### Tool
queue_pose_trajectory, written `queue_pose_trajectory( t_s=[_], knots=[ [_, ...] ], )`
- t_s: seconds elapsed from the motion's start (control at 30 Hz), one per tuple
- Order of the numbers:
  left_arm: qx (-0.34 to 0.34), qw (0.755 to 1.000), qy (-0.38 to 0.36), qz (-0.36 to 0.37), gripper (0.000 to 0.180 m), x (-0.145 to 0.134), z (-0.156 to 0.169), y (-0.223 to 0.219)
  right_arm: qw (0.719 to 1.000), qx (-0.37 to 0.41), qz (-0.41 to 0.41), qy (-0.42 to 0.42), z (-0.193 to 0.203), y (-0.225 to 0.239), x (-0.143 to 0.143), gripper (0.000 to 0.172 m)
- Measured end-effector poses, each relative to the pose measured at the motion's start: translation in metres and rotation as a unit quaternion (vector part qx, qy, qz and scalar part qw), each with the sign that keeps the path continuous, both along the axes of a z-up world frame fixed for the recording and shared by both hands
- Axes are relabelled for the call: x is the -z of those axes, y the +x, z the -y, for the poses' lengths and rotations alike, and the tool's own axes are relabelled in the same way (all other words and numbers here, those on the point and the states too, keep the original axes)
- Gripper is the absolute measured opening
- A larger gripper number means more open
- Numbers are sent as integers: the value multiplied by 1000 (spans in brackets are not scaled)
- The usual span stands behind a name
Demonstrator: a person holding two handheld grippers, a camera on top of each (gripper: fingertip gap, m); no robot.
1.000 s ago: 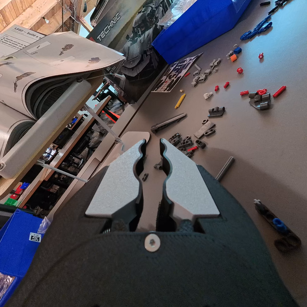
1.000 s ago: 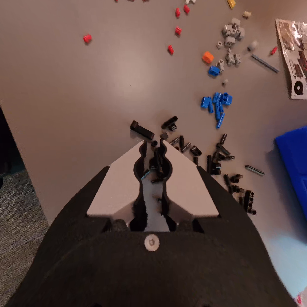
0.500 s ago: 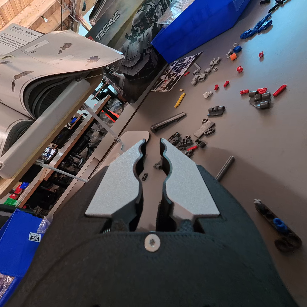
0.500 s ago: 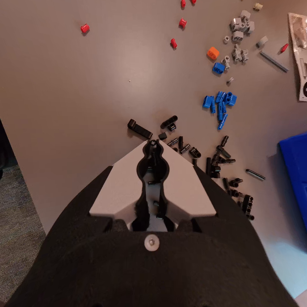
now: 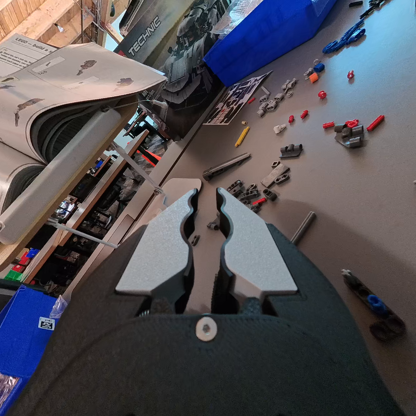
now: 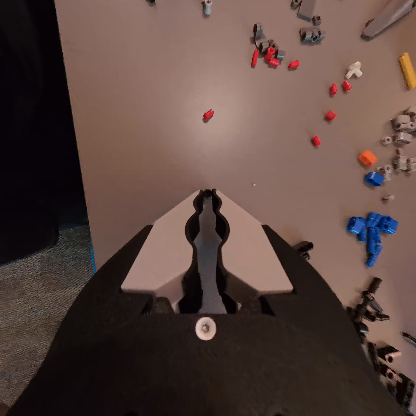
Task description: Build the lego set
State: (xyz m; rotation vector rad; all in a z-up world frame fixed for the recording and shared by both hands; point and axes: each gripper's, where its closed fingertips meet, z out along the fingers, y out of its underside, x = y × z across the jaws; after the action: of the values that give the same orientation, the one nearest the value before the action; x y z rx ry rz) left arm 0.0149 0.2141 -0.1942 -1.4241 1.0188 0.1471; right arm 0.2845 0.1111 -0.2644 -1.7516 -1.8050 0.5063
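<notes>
The right gripper (image 6: 207,192) is nearly closed, its two tips pinching a small round black piece (image 6: 207,193) above the grey-brown table (image 6: 157,112). Just behind it on its right lie a heap of black pins (image 6: 369,308) and a cluster of blue connectors (image 6: 372,231); ahead the table is bare up to a lone red bush (image 6: 208,114), with more red pieces (image 6: 269,56), an orange piece (image 6: 367,158) and a yellow axle (image 6: 407,71) farther off to the right. The left gripper (image 5: 207,193) stands narrowly parted with nothing between its fingers; under the gap lie a tiny dark connector (image 5: 195,240) and a small grey connector (image 5: 213,225) touching neither pad as far as can be seen. Close on its right rest a black beam with a blue pin (image 5: 374,304) and a grey axle (image 5: 302,226). Just past the tips is a pale flat plate (image 5: 182,185) and a pile of dark grey connectors (image 5: 247,193), then a long dark grey beam (image 5: 226,166). Beyond are a sticker sheet (image 5: 236,99), a blue bin (image 5: 265,38) and a dark box (image 5: 180,67); an open booklet on a stand (image 5: 67,90) looms at the left.
</notes>
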Motion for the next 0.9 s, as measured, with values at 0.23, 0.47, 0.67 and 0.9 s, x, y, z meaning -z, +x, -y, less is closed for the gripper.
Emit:
queue_pose_trajectory(
  t_s=[0.23, 0.47, 0.67, 0.9],
  knots=[
    [4, 1000, 0, 0, 14, -1, 1, 1, 1000, 12, -3, -14, -1, 2, -3, 21],
    [2, 1000, 0, 0, 14, 0, 1, 1, 996, 81, -27, 20, -17, 41, -25, 19],
    [0, 1000, 1, -3, 14, 0, 0, 0, 983, 171, -37, 63, -45, 87, -40, 17],
    [-4, 1000, 3, -6, 14, 0, -1, -1, 969, 233, -34, 80, -64, 123, -41, 23]
  ],
)
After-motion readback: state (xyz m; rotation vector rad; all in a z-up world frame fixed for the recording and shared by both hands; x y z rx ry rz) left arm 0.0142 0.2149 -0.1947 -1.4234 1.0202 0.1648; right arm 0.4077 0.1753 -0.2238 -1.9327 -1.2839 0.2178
